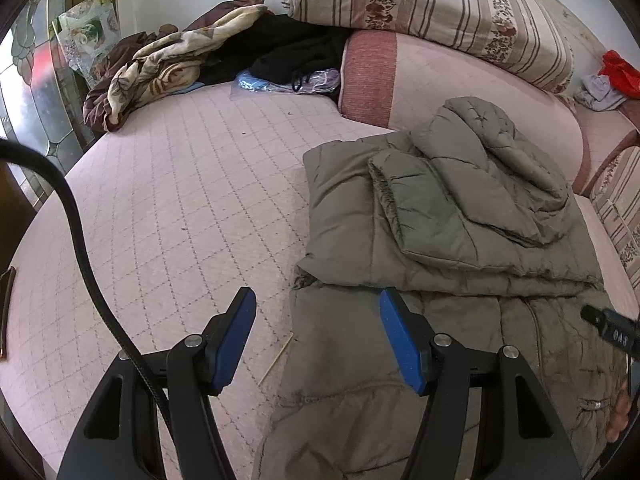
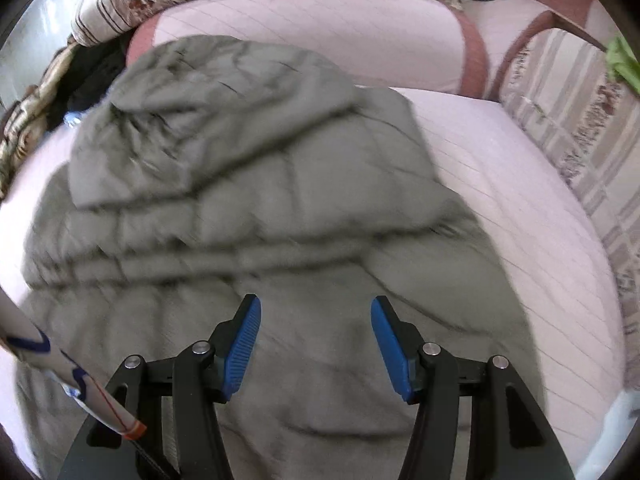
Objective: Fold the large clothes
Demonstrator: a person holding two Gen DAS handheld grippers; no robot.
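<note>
Both tongs, left (image 1: 318, 336) and right (image 2: 316, 338), gape wide over the jacket (image 1: 440, 216); only left view shows the blanket heap (image 1: 160, 64).

You can make out only one marking — pale digits, roughly "048" but too small to be sure, on the black device (image 1: 612, 326) at the right edge of your left wrist view. Nothing else is legible.
</note>
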